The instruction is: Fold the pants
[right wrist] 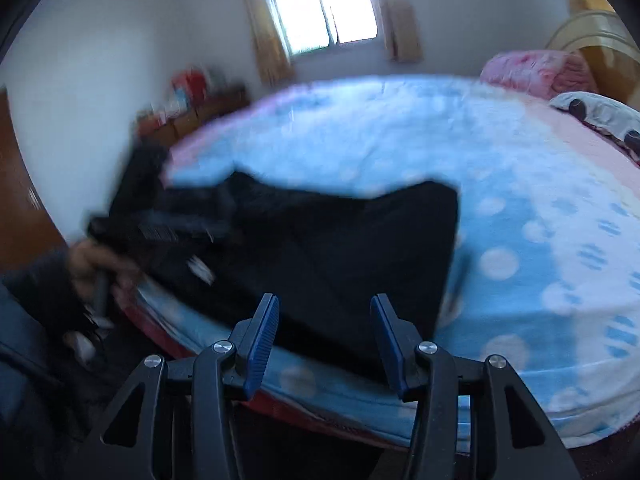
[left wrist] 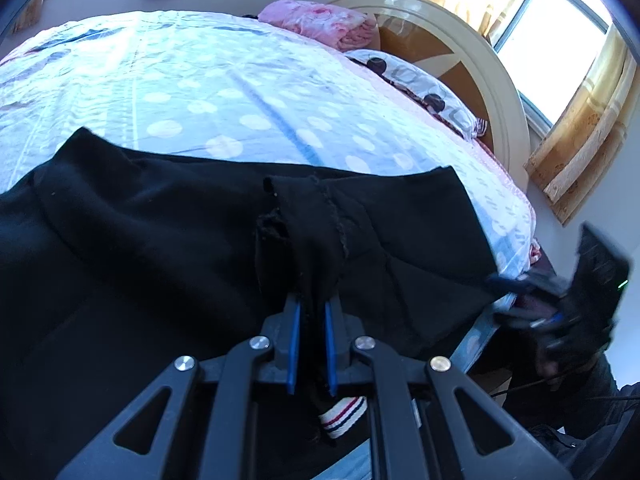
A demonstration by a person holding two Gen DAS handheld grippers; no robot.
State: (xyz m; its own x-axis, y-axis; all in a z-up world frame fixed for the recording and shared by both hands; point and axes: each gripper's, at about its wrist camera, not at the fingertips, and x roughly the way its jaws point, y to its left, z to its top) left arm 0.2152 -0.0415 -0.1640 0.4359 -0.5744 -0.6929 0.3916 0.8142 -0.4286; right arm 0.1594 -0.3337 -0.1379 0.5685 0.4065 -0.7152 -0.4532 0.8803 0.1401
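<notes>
Pants (left wrist: 168, 240), black, lie spread on the near side of the bed (left wrist: 224, 92). Left gripper (left wrist: 313, 304) pinches a bunched fold of them; right gripper (right wrist: 324, 312) gapes, holding nothing.

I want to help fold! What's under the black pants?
The black pants lie on the blue sheet with white dots, near the bed's edge. The sheet under them is hidden. The left gripper pinches a bunch of fabric in its jaws.

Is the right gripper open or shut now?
Open: the right gripper has blue pads wide apart, empty, above the black pants.
</notes>
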